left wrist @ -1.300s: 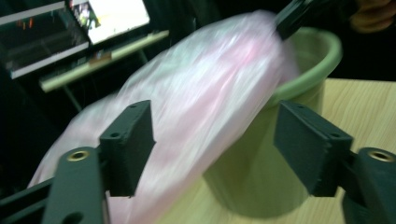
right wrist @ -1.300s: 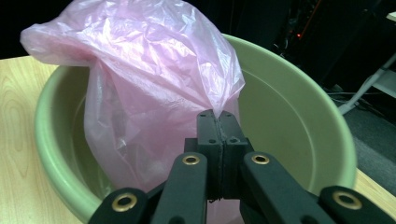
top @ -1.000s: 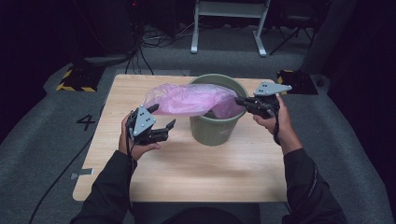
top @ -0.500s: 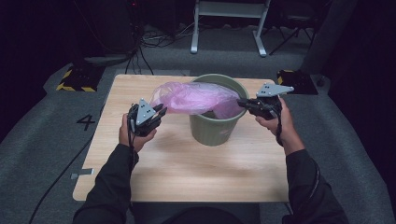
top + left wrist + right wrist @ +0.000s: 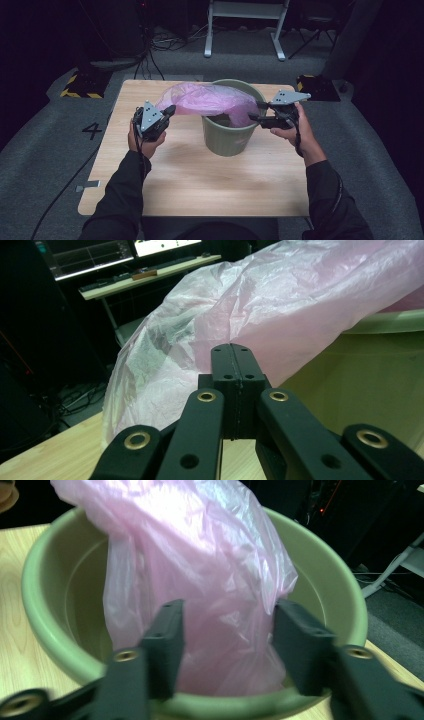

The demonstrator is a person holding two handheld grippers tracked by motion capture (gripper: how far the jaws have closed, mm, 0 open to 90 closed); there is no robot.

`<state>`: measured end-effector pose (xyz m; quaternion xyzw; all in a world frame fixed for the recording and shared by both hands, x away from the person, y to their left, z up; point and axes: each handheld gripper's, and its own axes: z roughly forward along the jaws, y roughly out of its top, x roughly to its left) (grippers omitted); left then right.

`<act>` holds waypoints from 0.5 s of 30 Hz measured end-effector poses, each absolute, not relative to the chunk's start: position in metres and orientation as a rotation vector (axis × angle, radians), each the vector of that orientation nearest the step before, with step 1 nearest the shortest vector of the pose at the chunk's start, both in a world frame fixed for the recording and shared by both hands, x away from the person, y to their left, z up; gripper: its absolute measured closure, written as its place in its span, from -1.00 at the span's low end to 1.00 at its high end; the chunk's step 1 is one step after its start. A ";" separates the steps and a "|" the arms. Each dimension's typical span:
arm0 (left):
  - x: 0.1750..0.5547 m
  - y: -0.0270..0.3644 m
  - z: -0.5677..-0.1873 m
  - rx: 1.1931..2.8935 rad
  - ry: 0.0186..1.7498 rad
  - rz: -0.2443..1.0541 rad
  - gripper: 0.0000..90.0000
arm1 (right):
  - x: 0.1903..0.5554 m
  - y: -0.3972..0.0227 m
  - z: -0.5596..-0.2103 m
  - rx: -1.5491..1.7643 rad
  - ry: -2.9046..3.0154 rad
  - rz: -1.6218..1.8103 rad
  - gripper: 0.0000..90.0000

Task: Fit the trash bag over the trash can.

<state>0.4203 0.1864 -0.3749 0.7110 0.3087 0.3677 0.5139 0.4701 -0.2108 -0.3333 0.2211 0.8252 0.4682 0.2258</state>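
- Jaws of my left gripper (image 5: 169,111) are pressed flat together, pad against pad; in the left gripper view (image 5: 232,371) no slit shows between them. They have just been closing, and whether the edge of the pink plastic bag (image 5: 210,97) is pinched in them I cannot tell, since the film lies right at their tips.
- My right gripper (image 5: 256,112) has its jaws spread, having just been opening. In the right gripper view (image 5: 226,630) the bag (image 5: 200,575) hangs between the two black pads without either one pressing on it.
- That bag is draped over the green bin (image 5: 230,140), one part hanging down inside the bin on my right side, the other stretched out past the rim toward my left gripper.
- From the left gripper view the film (image 5: 280,305) rises crumpled just beyond the shut tips, with the bin's wall (image 5: 360,370) beside it.
- Bin stands on the wooden table (image 5: 190,185), between my two hands.
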 end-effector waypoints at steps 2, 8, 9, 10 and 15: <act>0.417 0.190 -0.372 1.683 0.739 0.907 1.00 | 0.469 -0.210 -0.330 0.599 2.268 1.322 -0.09; 0.410 0.199 -0.367 1.626 0.726 0.945 1.00 | 0.471 -0.192 -0.326 0.586 2.293 1.278 0.19; 0.410 0.201 -0.366 1.616 0.725 0.946 1.00 | 0.471 -0.192 -0.326 0.586 2.293 1.278 0.19; 0.407 0.201 -0.365 1.609 0.716 0.945 1.00 | 0.471 -0.183 -0.327 0.573 2.316 1.251 0.22; 0.401 0.194 -0.360 1.621 0.667 0.965 1.00 | 0.468 -0.175 -0.326 0.535 2.315 1.285 0.03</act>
